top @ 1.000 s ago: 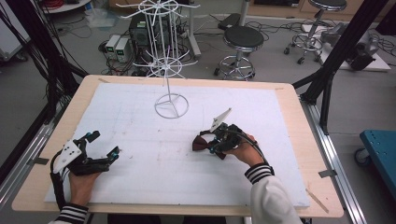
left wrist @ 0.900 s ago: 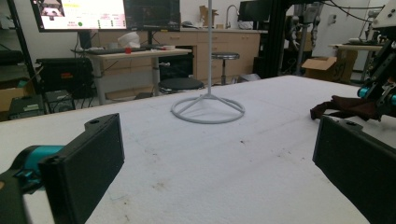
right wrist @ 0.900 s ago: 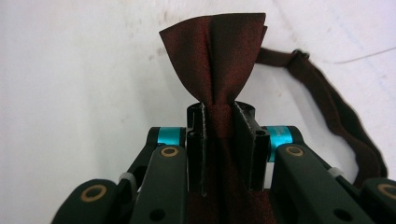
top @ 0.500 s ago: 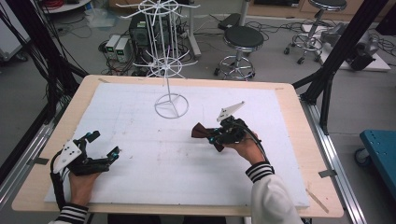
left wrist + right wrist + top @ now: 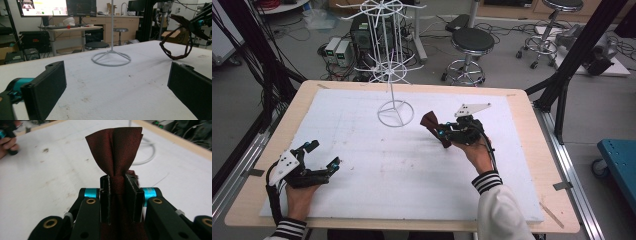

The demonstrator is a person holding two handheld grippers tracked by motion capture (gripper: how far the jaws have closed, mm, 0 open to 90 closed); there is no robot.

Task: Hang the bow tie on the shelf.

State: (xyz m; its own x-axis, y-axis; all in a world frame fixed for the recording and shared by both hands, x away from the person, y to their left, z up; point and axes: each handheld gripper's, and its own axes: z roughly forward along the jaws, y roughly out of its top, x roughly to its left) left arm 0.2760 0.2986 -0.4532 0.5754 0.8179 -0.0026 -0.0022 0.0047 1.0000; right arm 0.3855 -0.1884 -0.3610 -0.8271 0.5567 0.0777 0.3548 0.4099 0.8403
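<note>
Holding a dark red bow tie [image 5: 115, 147] clamped at its middle between closed jaws: right gripper [image 5: 446, 132], raised a little above the white foam mat [image 5: 362, 150], toward the far right part of the table [image 5: 522, 100], just right of the ring base of the white wire display stand [image 5: 395, 113]. Seen fanning out past the pads in the right gripper view; strap loop [image 5: 178, 47] hanging slack below the grip in the left gripper view.

Left gripper [image 5: 323, 157]: jaws wide apart, nothing between them, resting low near the front left corner of the mat, well apart from the bow tie.

Handling judgement: light, soft woven fabric, crushes readily under the pads, not fragile, little risk of slipping while pinched at the knot. Strap limp and free to swing, likely to snag on the stand's wire arms. Best hold judged to be the central knot for carrying; for hanging, the strap loop to be spread or lifted by the free gripper.

Hidden or unclear: lower half of the bow tie covered by the right gripper's own body. Strap clasp or hook not made out. Upper tiers of the stand cut off at the top edge of the high view; arm tips too thin to count. Contact between strap and mat not determinable.
</note>
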